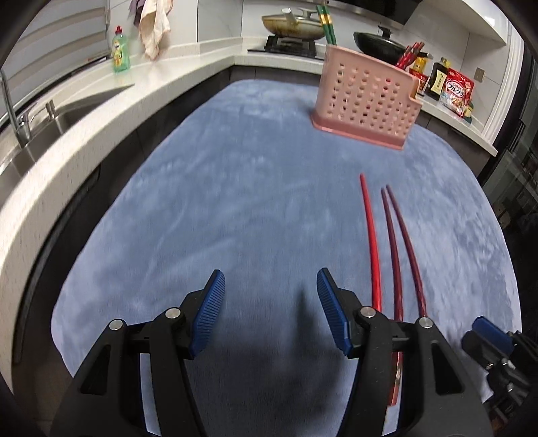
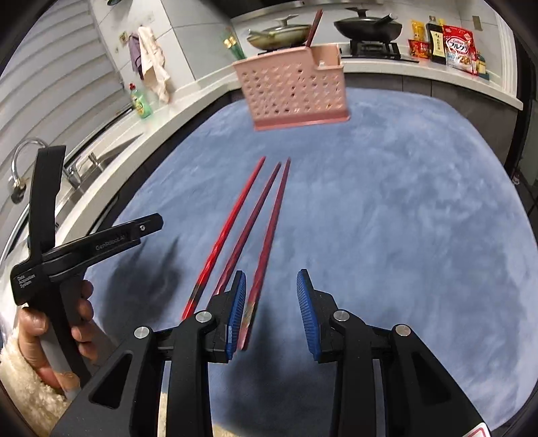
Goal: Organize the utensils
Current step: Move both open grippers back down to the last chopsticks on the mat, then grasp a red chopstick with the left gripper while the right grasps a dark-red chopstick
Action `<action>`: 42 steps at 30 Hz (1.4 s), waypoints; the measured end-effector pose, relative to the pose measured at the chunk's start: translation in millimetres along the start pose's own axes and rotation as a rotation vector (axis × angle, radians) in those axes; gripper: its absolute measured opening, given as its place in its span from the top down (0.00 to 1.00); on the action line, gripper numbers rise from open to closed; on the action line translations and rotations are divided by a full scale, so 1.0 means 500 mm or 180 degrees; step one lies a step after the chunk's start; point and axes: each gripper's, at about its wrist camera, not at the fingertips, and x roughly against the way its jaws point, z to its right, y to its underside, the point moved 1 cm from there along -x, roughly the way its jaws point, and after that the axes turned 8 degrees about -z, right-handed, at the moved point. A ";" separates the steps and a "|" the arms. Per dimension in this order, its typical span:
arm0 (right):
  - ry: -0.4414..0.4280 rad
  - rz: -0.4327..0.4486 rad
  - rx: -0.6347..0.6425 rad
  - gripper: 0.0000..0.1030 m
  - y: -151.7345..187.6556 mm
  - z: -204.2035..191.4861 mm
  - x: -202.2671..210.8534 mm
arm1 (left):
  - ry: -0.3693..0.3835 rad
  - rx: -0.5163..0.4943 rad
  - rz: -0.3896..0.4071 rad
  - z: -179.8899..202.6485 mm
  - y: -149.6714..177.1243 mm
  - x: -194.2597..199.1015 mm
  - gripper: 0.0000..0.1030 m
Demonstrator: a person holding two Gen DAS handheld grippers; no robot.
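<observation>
Three chopsticks lie side by side on the blue cloth: a bright red one and two dark red ones. My left gripper is open over bare cloth just left of them, with nothing between its pads. My right gripper is open at their near ends. The end of the rightmost dark chopstick shows in the gap beside the left pad, not pinched. A pink perforated holder stands beyond, with green and red chopsticks upright in it.
A hand in a fleecy sleeve grips the left tool's black body. A white counter wraps round the table, with a sink and tap, green soap bottle, pans on the stove, and food packets.
</observation>
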 end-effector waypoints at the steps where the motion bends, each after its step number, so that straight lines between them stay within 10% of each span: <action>1: -0.0016 -0.0021 -0.0005 0.69 0.006 -0.004 -0.006 | 0.0017 0.0011 -0.0015 -0.002 0.008 -0.001 0.47; 17: 0.0246 -0.0107 0.0183 0.91 0.056 -0.024 -0.054 | 0.0076 -0.0175 -0.0042 0.027 0.062 0.011 0.40; 34: 0.0240 -0.0061 -0.0230 0.93 0.076 0.060 -0.014 | 0.0277 -0.0479 -0.0226 0.108 0.097 -0.017 0.40; 42: 0.0209 -0.0070 -0.0261 0.93 0.079 0.066 -0.015 | 0.0309 -0.0455 -0.0217 0.103 0.101 -0.015 0.61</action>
